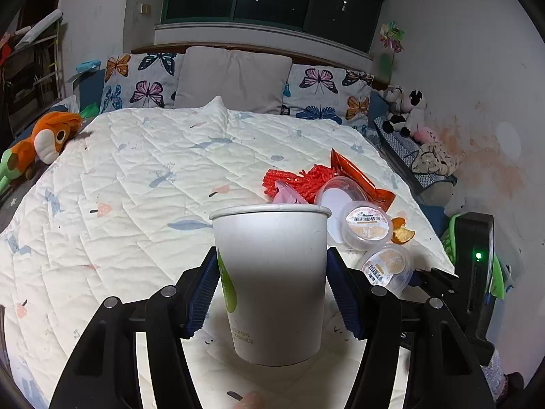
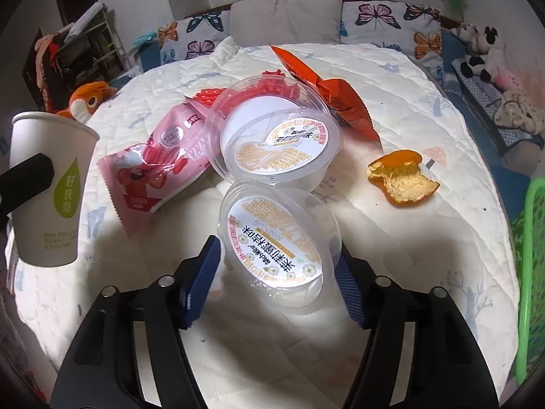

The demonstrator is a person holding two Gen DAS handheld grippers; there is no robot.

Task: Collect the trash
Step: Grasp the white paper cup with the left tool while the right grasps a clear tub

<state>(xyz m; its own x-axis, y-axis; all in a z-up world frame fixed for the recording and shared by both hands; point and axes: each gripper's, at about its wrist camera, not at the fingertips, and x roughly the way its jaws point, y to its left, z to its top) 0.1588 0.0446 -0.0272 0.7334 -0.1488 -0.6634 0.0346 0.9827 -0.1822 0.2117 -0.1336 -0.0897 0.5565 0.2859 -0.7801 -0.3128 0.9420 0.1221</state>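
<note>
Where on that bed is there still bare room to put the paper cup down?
The quilt is bare from the orange plush toy across to the pillows. A smaller free patch lies between the orange peel and the green basket. It is crowded around the clear tubs, pink wrapper and red netting.

Counts:
- paper cup (image 1: 269, 283): 1
- clear plastic tubs: 3; two with printed lids (image 2: 276, 238) (image 2: 296, 143), one plain (image 2: 259, 102)
- snack wrappers: 2; pink (image 2: 153, 167), orange-red (image 2: 333, 99)
- red mesh net (image 2: 218, 97): 1
- orange peel (image 2: 402, 179): 1
- green basket (image 2: 531, 272): 1
- butterfly pillows (image 1: 139, 81) (image 1: 323, 93): 2
- plain pillow (image 1: 231, 78): 1
- orange plush (image 1: 51, 138): 1
</note>
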